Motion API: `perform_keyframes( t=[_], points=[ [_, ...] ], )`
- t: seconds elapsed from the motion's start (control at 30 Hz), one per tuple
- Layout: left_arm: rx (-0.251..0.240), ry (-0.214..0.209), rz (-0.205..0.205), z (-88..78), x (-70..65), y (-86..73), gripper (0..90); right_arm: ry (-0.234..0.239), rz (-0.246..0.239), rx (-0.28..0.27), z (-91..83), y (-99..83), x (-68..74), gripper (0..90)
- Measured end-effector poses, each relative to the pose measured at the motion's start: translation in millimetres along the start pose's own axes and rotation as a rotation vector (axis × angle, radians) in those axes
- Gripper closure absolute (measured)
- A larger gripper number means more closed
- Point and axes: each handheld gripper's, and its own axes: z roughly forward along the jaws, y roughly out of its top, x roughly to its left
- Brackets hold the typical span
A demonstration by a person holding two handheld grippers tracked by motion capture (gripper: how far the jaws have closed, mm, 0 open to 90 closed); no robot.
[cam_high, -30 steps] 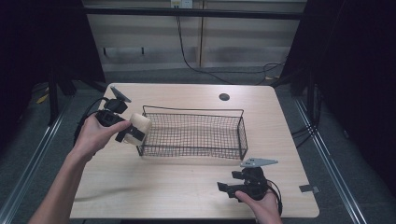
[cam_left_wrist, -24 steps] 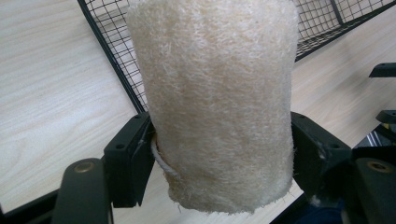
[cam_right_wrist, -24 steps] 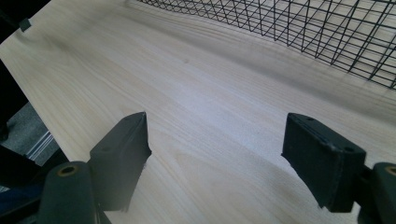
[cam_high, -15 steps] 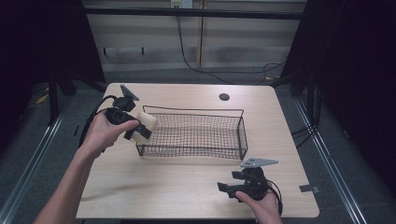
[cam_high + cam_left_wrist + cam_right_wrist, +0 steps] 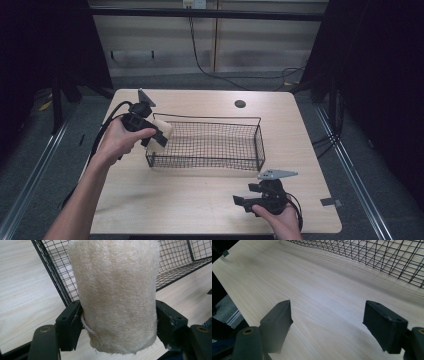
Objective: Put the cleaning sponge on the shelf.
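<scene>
Left gripper (image 5: pixel 156 136) jaws clamp the loofah roll (image 5: pixel 115 295) mid-body at the wire basket's (image 5: pixel 210 162) 9 o'clock rim: likely light, springy, grippy; right gripper (image 5: pixel 260 200) jaws wide, idle at table's 5 o'clock.

Basket (image 5: pixel 210 145) wire wall blocks left tool (image 5: pixel 159 134); table (image 5: pixel 190 200) front open.

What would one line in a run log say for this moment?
left gripper: shut on loofah roll, at left end rim of wire basket | right gripper: open, holding nothing, above table
</scene>
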Motion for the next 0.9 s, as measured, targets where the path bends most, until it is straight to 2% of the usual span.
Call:
perform_keyframes(
  t=[0.03, 0.13, 0.47, 0.5, 0.7, 0.8, 0.9],
  points=[
    [0.001, -0.003, -0.006, 0.5, -0.5, 0.6, 30.1, 0.002, -0.001, 0.000, -0.1, -0.1, 0.0, 22.4],
    [0.008, 0.025, -0.019, 5.0, -2.9, 3.2, 30.1, 0.002, -0.004, 0.000, -0.2, -0.1, 0.2, 22.4],
    [0.023, 0.029, -0.042, 20.3, -6.5, 9.2, 30.1, 0.002, -0.004, 0.000, -0.3, -0.1, 0.0, 22.4],
    [0.025, 0.024, -0.049, 21.5, -6.4, 9.8, 30.1, 0.002, -0.004, 0.000, -0.3, -0.1, 0.1, 22.4],
    [0.008, 0.058, -0.091, 28.8, -6.7, 13.0, 30.1, 0.003, -0.001, 0.002, -0.2, -0.1, 0.2, 22.4],
    [0.013, 0.053, -0.097, 34.6, -8.6, 14.6, 30.1, 0.003, -0.001, 0.003, 0.0, 0.0, 0.5, 22.4],
    [0.021, 0.067, -0.096, 39.9, -8.2, 15.2, 30.1, 0.003, -0.003, 0.000, -0.3, -0.2, -0.1, 22.4]
  ],
)
